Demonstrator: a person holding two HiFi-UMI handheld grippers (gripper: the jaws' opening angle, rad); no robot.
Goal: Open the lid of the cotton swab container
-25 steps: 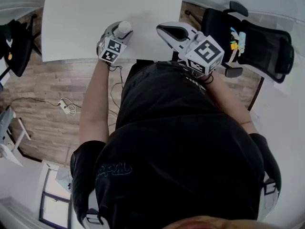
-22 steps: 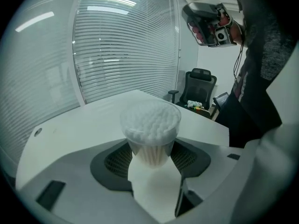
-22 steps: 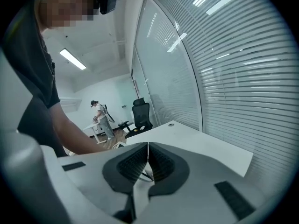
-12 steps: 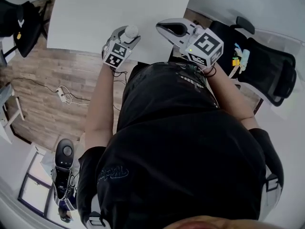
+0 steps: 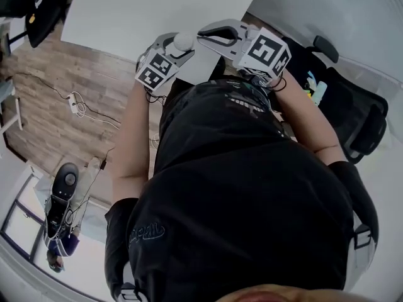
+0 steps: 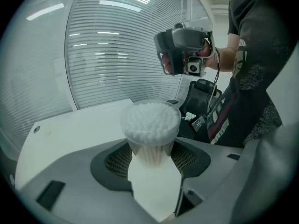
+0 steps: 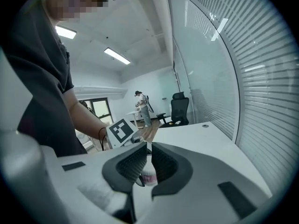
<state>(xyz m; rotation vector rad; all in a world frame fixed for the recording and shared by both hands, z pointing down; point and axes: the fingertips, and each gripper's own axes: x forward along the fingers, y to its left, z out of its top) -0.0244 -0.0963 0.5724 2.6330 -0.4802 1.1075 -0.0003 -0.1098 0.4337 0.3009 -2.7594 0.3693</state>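
Swab container (image 6: 150, 122) stands upright btwn my left gripper's (image 5: 179, 46) jaws, clamped low on its body, over the table's (image 5: 157, 8) near edge. Right gripper (image 5: 202, 36) is closed to a slit, tips beside the container's top. Can't tell if they pinch the lid. Both forearms are bent in front of chest.

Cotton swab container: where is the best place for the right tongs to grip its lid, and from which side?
Probably the round rim of the lid, coming from above. The left tongs clamp the cotton swab container low on its body, so only the top stands free. The right tongs, shut and apart from it, would have to open first.
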